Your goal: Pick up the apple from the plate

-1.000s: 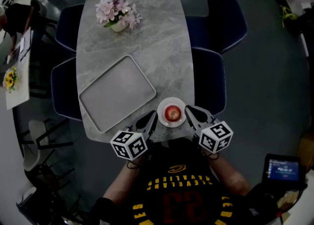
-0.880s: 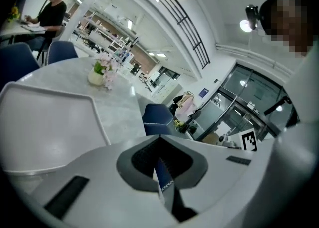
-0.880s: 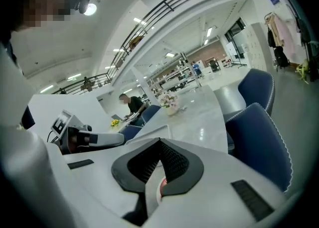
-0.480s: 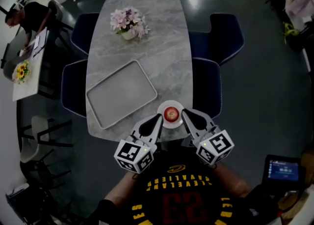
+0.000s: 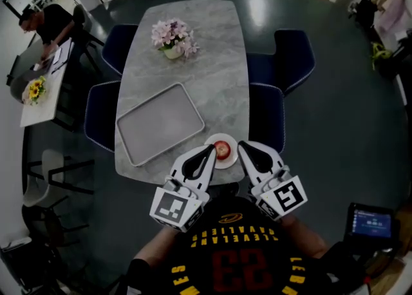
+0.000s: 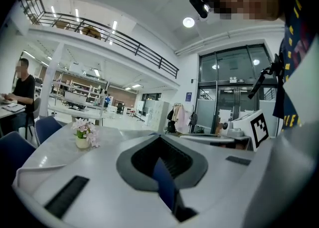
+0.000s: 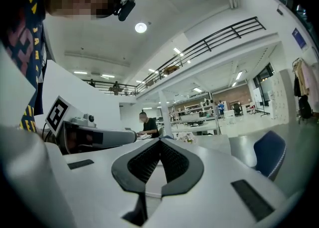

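Observation:
A red apple (image 5: 222,150) lies on a small white plate (image 5: 226,164) at the near edge of the grey table (image 5: 212,62). My left gripper (image 5: 210,150) is raised just left of the plate, its jaws shut with nothing between them. My right gripper (image 5: 242,146) hangs just right of the plate, also shut and empty. Both point level across the table, above the apple's height. In the left gripper view the left gripper (image 6: 159,142) shows its pads pressed together. In the right gripper view the right gripper (image 7: 160,141) has its tips meeting. Neither gripper view shows the apple.
A grey tray (image 5: 129,139) lies left of the plate. A vase of pink flowers (image 5: 174,37) stands at the table's far end. Blue chairs (image 5: 266,116) flank the table. A person sits at a separate desk (image 5: 38,94) on the left. A lit screen (image 5: 370,223) is at lower right.
Both grippers have risen from beside the plate toward the head camera and rolled, staying shut. The apple has stayed on the plate.

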A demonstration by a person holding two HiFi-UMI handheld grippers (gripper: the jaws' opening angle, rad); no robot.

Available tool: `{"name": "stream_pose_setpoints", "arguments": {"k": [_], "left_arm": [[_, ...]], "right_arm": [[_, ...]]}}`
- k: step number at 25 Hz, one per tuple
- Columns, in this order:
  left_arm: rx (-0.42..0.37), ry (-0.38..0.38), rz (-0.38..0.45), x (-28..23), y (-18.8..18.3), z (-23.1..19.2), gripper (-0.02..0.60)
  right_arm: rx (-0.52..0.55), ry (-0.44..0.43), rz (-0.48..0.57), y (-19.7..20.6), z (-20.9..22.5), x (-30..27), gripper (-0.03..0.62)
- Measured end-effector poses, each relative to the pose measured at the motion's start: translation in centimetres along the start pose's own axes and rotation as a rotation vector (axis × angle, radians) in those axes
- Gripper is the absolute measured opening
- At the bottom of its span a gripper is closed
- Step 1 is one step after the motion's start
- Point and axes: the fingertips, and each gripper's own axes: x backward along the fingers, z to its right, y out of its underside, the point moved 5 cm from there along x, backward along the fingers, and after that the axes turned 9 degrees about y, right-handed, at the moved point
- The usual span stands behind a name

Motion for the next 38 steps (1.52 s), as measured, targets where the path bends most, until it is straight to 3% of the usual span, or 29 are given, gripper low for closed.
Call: {"name": "stream_pose_setpoints", "arguments": {"k": [15, 38], "left_arm": [[-0.036, -0.039, 0.081, 1.1, -1.5, 2.3, 0.001], [-0.057, -0.037, 0.052, 0.8, -0.6, 2.8, 0.000]], "right_arm": [[0.057, -0.016, 0.061, -0.9, -0.9, 1.8, 0.006], [0.063, -0.011, 0.049, -0.7, -0.4, 2.3, 0.006]]}}
